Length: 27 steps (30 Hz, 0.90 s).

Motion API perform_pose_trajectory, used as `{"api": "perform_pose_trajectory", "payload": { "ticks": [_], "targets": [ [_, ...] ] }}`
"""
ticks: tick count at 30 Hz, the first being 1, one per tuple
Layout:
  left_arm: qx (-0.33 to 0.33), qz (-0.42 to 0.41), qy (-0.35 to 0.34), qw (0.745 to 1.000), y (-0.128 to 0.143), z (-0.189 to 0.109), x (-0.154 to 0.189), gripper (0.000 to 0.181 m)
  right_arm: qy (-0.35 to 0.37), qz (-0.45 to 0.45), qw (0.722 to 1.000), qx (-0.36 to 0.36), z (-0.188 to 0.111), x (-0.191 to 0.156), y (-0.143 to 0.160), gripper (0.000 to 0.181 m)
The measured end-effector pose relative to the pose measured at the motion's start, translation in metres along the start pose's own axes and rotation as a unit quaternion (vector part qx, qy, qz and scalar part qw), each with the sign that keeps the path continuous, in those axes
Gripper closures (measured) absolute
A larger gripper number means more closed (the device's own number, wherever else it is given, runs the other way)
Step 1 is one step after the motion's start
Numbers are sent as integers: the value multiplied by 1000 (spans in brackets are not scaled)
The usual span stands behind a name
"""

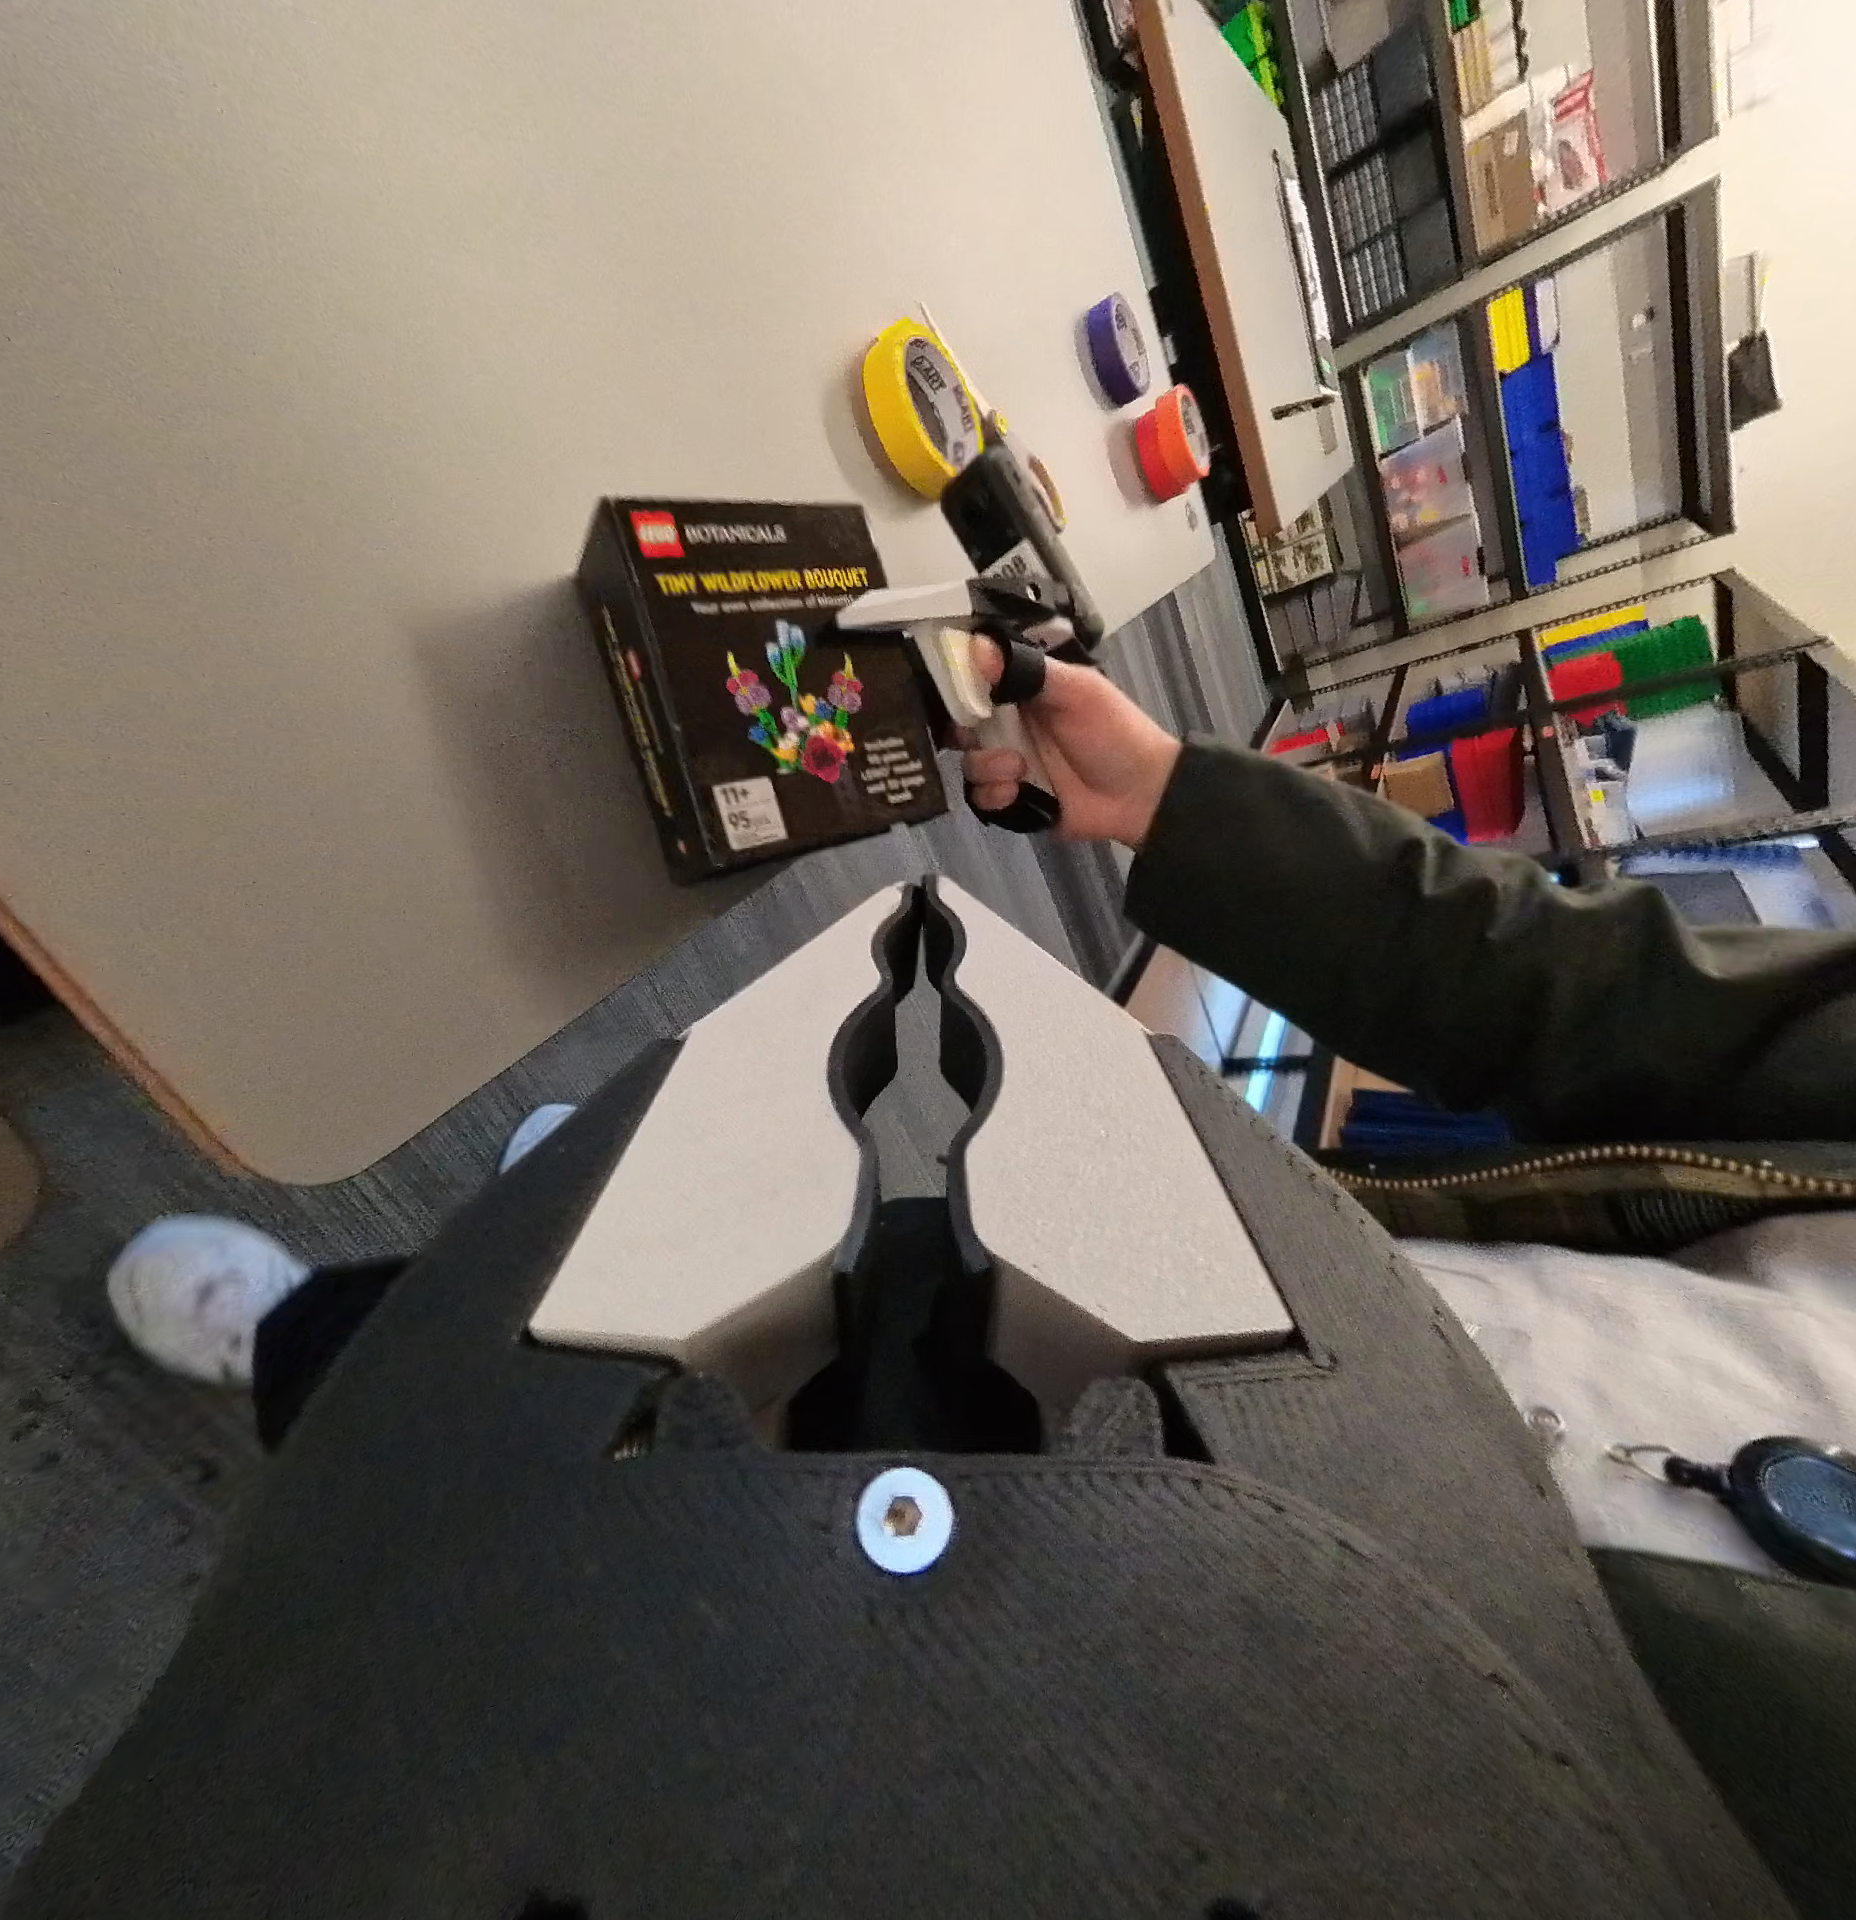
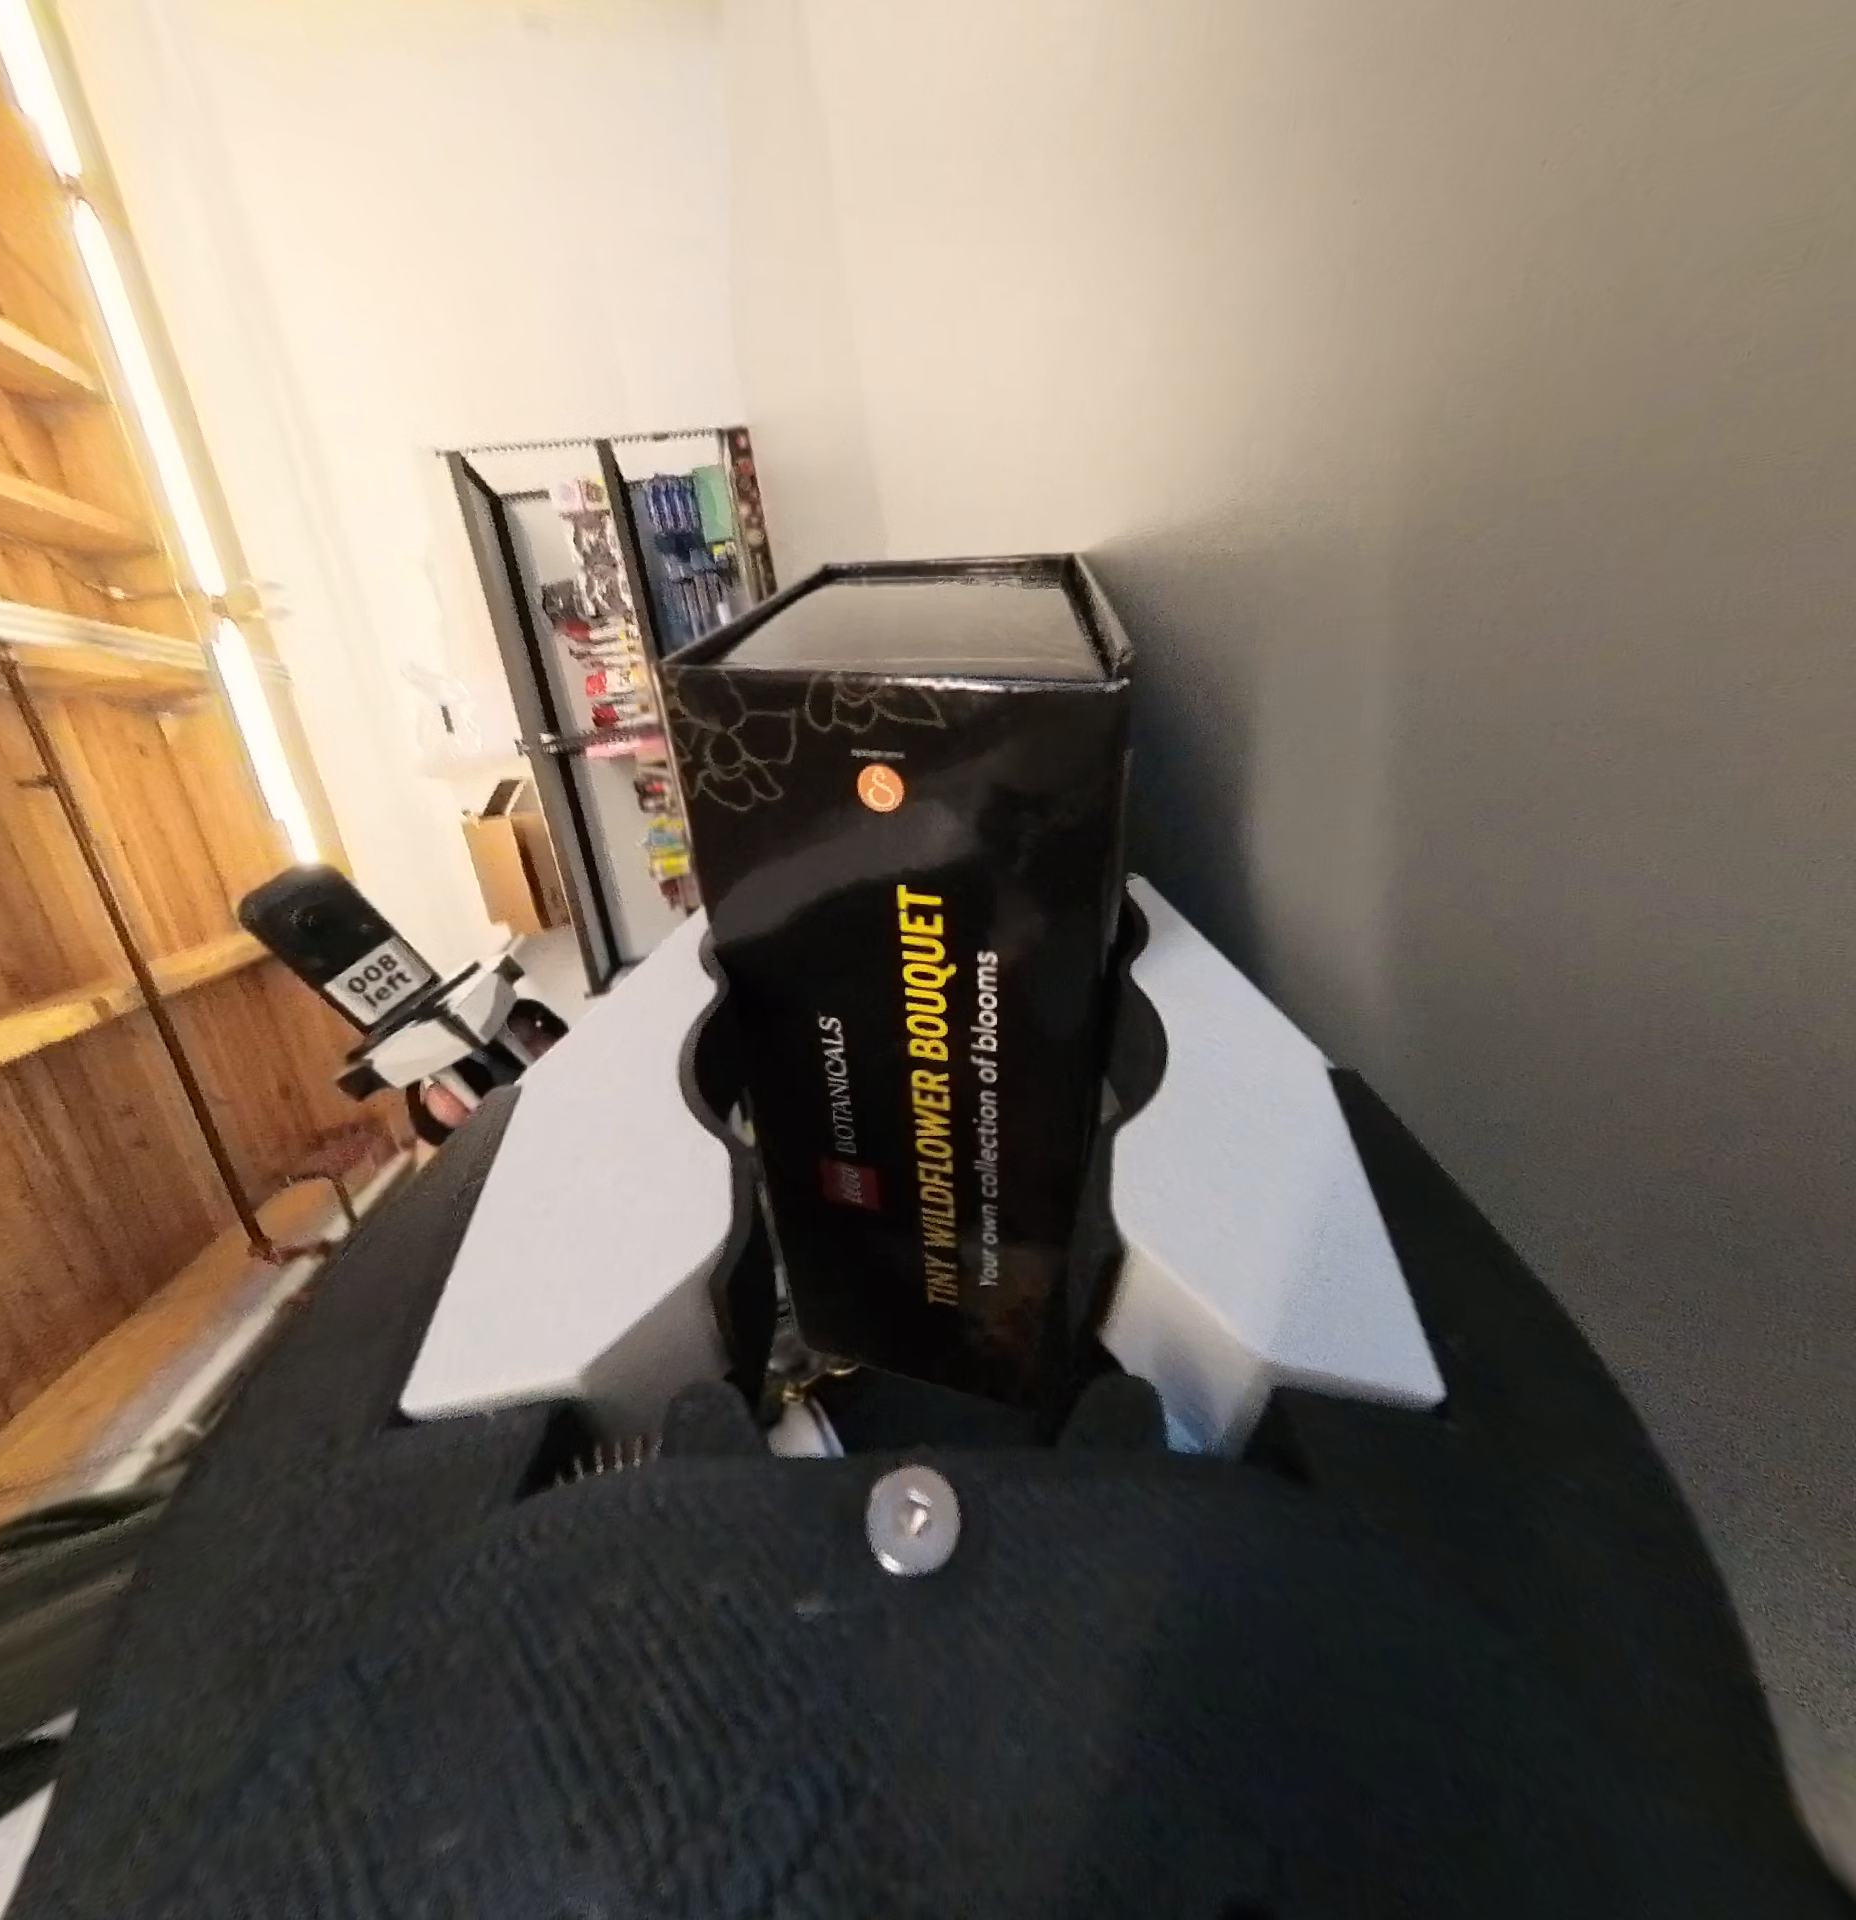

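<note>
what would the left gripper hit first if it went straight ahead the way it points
Probably the black box, which the right gripper holds at the table edge. The shut left gripper points just below it, so depth and exact line are uncertain; it might pass under.

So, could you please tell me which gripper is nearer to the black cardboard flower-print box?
Right. The right gripper has its fingers on either side of the black cardboard box, gripping it. The left gripper is shut and empty, apart from it, off the table's edge.

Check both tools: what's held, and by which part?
Right tool is shut on the black toy box, gripping its narrow side panel across the two broad faces. Left tool is shut and holds nothing.
</note>
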State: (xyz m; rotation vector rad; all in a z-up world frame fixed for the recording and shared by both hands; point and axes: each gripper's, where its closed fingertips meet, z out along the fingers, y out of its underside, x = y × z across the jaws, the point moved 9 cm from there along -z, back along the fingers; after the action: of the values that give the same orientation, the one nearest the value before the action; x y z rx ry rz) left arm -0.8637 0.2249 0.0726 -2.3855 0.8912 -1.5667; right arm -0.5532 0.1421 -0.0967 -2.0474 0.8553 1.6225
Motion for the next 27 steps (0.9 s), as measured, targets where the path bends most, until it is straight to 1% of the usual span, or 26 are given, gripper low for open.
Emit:
{"api": "perform_pose_trajectory", "payload": {
  "ticks": [2, 3, 4, 5, 6, 7, 8, 9, 10, 12, 13, 14, 15, 16, 17, 20, 21, 23, 24, 25, 27],
  "targets": [
    [-9, 9, -12, 1000, -1, 16, -7, 181, -8, -13, 1000, -14, 8, 0, -16, 113],
    [-13, 31, -21, 999, -4, 26, -11, 181, -11, -18, 1000, -16, 12, 0, -22, 113],
    [-14, 60, -35, 997, -9, 38, -16, 164, -12, -26, 999, -18, 16, -1, -27, 113],
    [-14, 102, -64, 993, -15, 52, -22, 132, -13, -31, 999, -19, 19, -1, -31, 113],
    [-14, 168, -80, 982, -21, 68, -25, 114, -16, -31, 999, -19, 23, -2, -34, 113],
    [-24, 239, -83, 967, -24, 86, -25, 112, -20, -34, 999, -16, 26, -1, -37, 113],
    [-49, 296, -92, 950, -24, 104, -27, 115, -25, -34, 999, -12, 29, -1, -39, 109],
    [-77, 345, -95, 931, -24, 122, -29, 112, -30, -30, 999, -10, 31, -1, -42, 108],
    [-103, 384, -101, 912, -22, 138, -31, 103, -31, -31, 999, -10, 33, -1, -44, 112],
    [-145, 437, -145, 876, -21, 160, -40, 73, -7, -43, 999, -3, 34, -2, -48, 112],
    [-166, 463, -171, 854, -20, 167, -45, 72, 7, -49, 999, 7, 34, -3, -49, 111],
    [-179, 485, -191, 834, -18, 173, -51, 79, 24, -54, 998, 18, 34, -4, -51, 110],
    [-190, 503, -194, 820, -15, 179, -55, 86, 39, -59, 997, 29, 34, -4, -54, 106],
    [-177, 527, -201, 807, -15, 184, -55, 89, 47, -65, 996, 43, 33, -6, -57, 105],
    [-171, 537, -205, 800, -16, 188, -55, 91, 57, -68, 994, 57, 31, -8, -62, 102],
    [-152, 527, -205, 811, -21, 195, -56, 91, 115, -85, 986, 90, 15, -14, -72, 99],
    [-146, 531, -208, 808, -21, 197, -56, 91, 133, -103, 980, 106, 6, -18, -75, 99],
    [-143, 548, -219, 795, -19, 201, -56, 91, 160, -133, 969, 133, -14, -26, -77, 101],
    [-140, 549, -221, 794, -19, 202, -56, 91, 177, -155, 960, 153, -25, -31, -76, 106],
    [-135, 545, -219, 798, -19, 202, -56, 91, 174, -182, 952, 173, -34, -39, -73, 120],
    [-130, 540, -221, 802, -19, 203, -56, 91, 120, -219, 953, 171, -39, -53, -60, 168]
  ]
}}
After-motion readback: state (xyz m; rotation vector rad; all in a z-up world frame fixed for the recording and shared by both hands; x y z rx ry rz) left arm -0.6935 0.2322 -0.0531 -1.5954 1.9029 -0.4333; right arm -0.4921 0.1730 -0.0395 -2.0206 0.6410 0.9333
